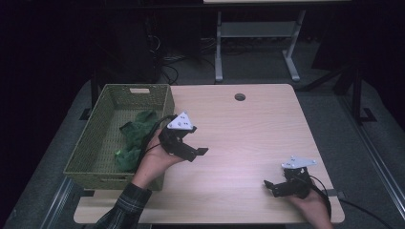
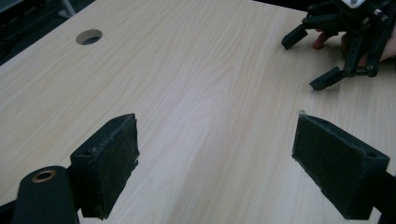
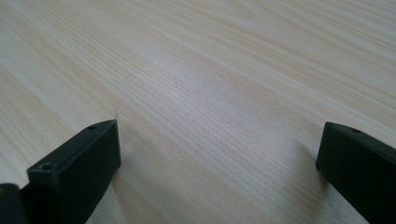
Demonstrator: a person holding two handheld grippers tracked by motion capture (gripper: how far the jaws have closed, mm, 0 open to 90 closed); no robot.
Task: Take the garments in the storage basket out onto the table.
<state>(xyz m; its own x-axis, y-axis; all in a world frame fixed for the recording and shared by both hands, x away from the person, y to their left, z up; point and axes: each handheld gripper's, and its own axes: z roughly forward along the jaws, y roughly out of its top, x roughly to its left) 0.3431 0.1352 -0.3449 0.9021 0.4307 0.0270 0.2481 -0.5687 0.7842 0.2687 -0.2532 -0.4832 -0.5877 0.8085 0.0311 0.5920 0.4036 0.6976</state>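
I have my left tongs (image 1: 193,149) spread wide with nothing between them, hanging over the tabletop (image 1: 248,124) just beside the woven basket (image 1: 95,143). The green cloth (image 1: 133,138) lies crumpled inside that basket. My right tongs (image 1: 273,187) are spread too, low at the tabletop's near right corner, well apart from the left.
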